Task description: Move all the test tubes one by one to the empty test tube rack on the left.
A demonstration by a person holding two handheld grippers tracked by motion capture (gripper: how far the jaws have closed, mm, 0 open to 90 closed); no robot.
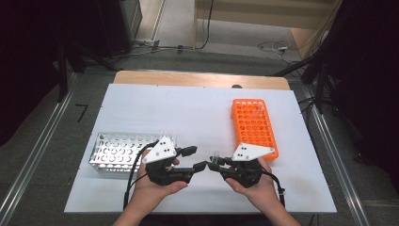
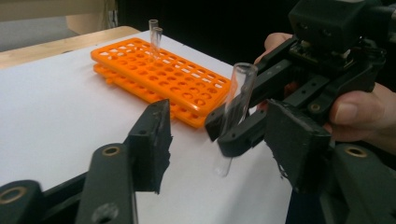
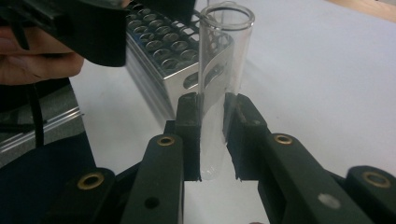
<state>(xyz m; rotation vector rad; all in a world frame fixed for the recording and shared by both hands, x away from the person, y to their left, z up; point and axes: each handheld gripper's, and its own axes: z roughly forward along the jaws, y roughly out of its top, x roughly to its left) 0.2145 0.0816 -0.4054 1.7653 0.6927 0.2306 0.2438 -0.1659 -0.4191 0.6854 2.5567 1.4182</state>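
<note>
Your right gripper (image 3: pixel 212 140) is pinching a clear glass tube (image 3: pixel 219 84), its two pads pressed against the tube's lower half so the tube stands nearly upright with its open mouth on top. From above, that gripper (image 1: pixel 212 165) sits just off the near corner of the orange rack (image 1: pixel 254 126), on the side toward the metal rack (image 1: pixel 123 153), and the tube (image 1: pixel 216 155) is held there above the white board (image 1: pixel 197 113).

Your left gripper (image 1: pixel 200 157) points at the tube from the metal-rack side, nearly tip to tip with the right one. In its own view its jaws are spread, one on each side of the tube (image 2: pixel 236 114), with a gap to both and no contact. Two more tubes (image 2: pixel 154 39) stand in the far end of the orange rack (image 2: pixel 159 70).
</note>
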